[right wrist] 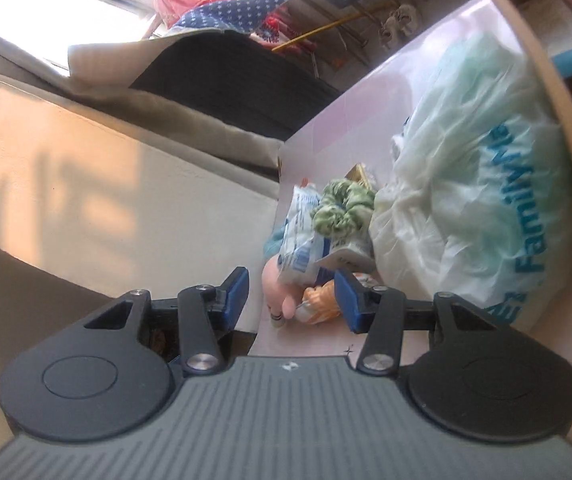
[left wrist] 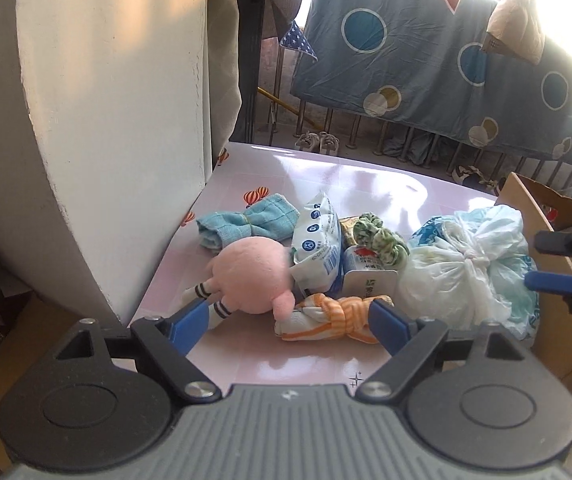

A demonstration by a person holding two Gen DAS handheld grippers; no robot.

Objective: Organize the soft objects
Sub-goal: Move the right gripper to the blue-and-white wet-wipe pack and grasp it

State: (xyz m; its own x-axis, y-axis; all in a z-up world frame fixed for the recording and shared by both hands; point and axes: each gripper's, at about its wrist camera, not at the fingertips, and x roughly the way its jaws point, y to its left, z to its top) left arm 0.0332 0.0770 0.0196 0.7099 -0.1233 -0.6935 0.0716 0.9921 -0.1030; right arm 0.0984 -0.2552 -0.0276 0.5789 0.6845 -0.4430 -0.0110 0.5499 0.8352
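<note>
White plastic bag (right wrist: 465,200) printed "FamilyMart" in blue, knotted, on pink table (left wrist: 325,176), pink plush toy (left wrist: 250,276) left of the bag, left gripper (left wrist: 289,316) angled down, spread wide, empty, right gripper (right wrist: 291,296) part-open, empty, low beside the bag.

the white plastic bag (right wrist: 485,200) on the table carries blue lettering that reads "familyma" running up its side (the end of the word is lost in a fold). the white and blue wipes packet (left wrist: 317,240) and the small carton (left wrist: 369,280) bear print too small to read.
</note>
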